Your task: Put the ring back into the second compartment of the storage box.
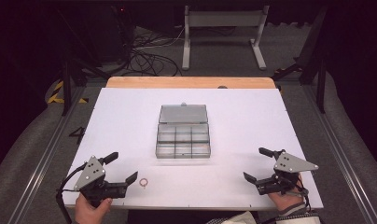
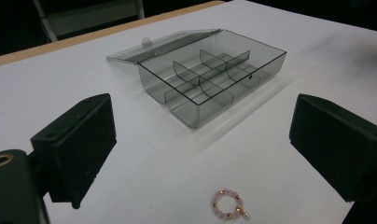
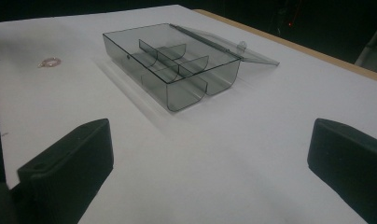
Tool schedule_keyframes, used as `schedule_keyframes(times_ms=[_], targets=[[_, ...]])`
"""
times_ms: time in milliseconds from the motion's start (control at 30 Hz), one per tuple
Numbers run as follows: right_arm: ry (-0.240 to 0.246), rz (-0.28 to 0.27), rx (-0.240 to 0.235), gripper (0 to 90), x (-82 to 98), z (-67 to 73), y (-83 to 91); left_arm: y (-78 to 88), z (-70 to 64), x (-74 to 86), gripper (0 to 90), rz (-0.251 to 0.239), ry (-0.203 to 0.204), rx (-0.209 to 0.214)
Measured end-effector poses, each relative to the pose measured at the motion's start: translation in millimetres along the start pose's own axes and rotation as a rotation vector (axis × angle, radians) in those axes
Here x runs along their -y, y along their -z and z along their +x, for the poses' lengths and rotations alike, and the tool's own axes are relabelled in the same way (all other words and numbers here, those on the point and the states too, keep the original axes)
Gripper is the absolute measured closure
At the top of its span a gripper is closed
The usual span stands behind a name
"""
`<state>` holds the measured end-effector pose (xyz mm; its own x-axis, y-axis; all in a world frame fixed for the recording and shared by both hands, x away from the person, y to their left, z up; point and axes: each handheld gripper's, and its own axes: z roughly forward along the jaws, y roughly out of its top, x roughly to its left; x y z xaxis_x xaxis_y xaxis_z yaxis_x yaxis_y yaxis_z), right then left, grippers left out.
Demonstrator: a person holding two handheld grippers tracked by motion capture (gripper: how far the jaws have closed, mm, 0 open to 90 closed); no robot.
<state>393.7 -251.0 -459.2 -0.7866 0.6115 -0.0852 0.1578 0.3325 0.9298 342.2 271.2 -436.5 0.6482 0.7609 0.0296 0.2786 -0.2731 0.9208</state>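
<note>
**Bead ring waits just ahead of the left tongs, box open beyond**

Nearest the camera in the left gripper view lies a small pink bead ring (image 2: 229, 204) with a tiny charm, flat on the white table (image 2: 144, 177) between the two black jaws. The left tongs (image 1: 122, 170) stand wide open and hold nothing; their spread frames the ring, which suggests they are lined up to close on it. In the high view the ring (image 1: 143, 182) sits just beside the tip of the nearer jaw, close to the table's front edge.

Farther in, near the middle of the table, stands a clear grey box (image 1: 183, 142) split into small compartments. Its lid (image 1: 183, 113) is folded flat back on the far side, so every compartment is open from above and, as far as can be seen, empty. That looks like readiness to receive the ring.

The right tongs (image 1: 254, 164) are also wide open and empty, held low at the front right, well apart from the box (image 3: 170, 65) and pointed toward it. From there the ring (image 3: 49, 61) shows as a faint pink spot beyond the box. My judgement is that this hand is waiting, perhaps to steady the box.
</note>
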Motion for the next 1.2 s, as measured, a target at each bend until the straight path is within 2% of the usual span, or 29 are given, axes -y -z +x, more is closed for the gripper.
schedule_keyframes(times_ms=[67,200,367,767,967,1067,1133,1200], targets=[[0.000,-0.001,-0.003,0.9,0.0,0.2,-0.3,-1.7,1.3,-2.2,7.7,0.020,-0.010,-0.008],[0.001,0.000,-0.004,1.0,0.1,0.1,-0.5,-3.6,5.8,-5.4,7.4,0.029,0.006,0.001],[0.003,-0.001,-0.007,1.1,0.0,0.3,-0.8,-6.4,9.5,-9.6,7.4,0.046,0.004,0.005],[0.006,-0.001,-0.014,1.0,0.1,0.5,-1.4,-14.6,19.6,-17.5,7.4,0.094,0.039,0.034],[0.007,0.004,-0.009,1.0,0.2,0.6,-2.0,-20.4,25.6,-19.3,7.7,0.163,0.091,0.093],[0.006,0.003,-0.010,1.1,0.2,0.7,-2.0,-22.0,26.9,-20.2,8.7,0.193,0.079,0.097],[0.006,0.003,-0.010,1.1,0.2,0.7,-2.0,-23.1,25.9,-20.7,9.0,0.211,0.088,0.109],[0.007,0.004,-0.011,1.0,0.2,0.7,-2.0,-24.2,25.7,-21.6,9.1,0.231,0.077,0.103]])
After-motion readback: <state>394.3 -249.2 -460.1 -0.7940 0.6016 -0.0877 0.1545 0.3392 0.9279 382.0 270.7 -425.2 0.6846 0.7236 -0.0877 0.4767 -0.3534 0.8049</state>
